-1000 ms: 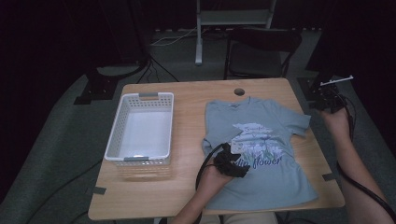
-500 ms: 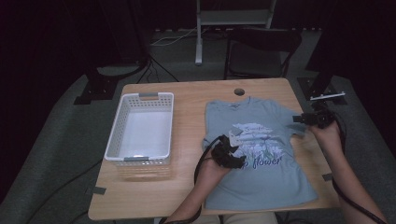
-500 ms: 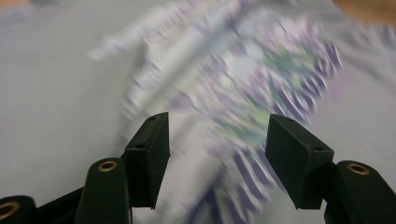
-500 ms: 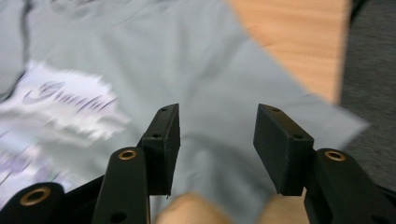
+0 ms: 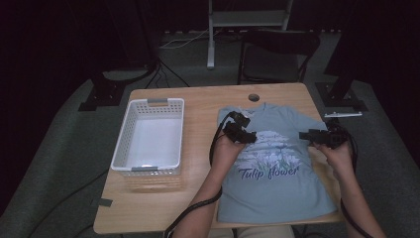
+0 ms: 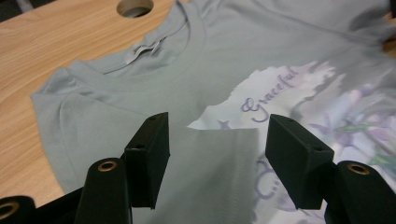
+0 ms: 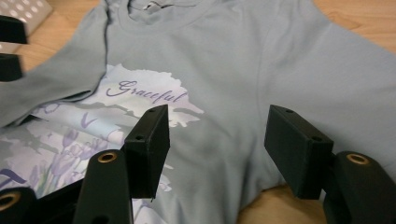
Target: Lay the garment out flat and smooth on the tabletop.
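Left claw (image 5: 246, 135) wide, moved up the T-shirt (image 5: 277, 198), folded sleeve between jaws, right claw (image 5: 306, 135) wide, now over shirt

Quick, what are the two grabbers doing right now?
Left gripper: open, over the folded sleeve of the T-shirt.
Right gripper: open, holding nothing.

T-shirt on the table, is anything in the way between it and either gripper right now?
Nothing visible is. The left gripper and right gripper both hang open just above the T-shirt, only bare fabric between their jaws; the white basket sits off to the side.
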Tool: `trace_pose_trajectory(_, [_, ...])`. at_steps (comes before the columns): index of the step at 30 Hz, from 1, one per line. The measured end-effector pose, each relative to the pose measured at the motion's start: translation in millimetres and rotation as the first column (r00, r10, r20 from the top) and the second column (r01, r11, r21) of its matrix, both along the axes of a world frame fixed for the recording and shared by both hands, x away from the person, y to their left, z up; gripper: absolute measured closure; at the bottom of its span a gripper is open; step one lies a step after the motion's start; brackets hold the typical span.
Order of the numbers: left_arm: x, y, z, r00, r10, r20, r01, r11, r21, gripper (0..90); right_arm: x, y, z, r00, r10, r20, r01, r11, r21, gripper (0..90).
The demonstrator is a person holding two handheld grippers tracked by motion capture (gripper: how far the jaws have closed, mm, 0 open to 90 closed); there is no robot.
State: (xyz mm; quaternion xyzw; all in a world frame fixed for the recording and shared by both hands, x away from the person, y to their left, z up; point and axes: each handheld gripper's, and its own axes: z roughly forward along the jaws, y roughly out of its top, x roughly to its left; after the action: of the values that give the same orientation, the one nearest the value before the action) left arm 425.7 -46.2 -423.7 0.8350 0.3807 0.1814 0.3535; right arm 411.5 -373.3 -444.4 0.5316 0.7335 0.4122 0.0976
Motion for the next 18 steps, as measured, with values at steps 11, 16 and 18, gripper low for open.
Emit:
trace_pose_trajectory(11, [4.4,-27.3,-14.5,0.9992,-0.032,-0.026,0.033,0.9973,0.066,41.1,-13.5,11.2,-3.6,0.9993,0.005,0.036,-0.006,0.999,0.031,39.2])
trace_pose_trajectory(16, [4.0,-44.6,-30.0,0.9982,-0.059,-0.007,0.059,0.9783,0.198,41.1,-19.7,18.2,-1.1,0.9986,0.025,0.048,-0.026,0.999,0.02,39.7])
trace_pose_trajectory(18, [5.8,-44.7,-34.8,0.9975,-0.065,-0.026,0.07,0.9757,0.208,46.6,-20.5,20.2,-1.0,0.9983,0.032,0.049,-0.032,0.999,0.013,40.3])
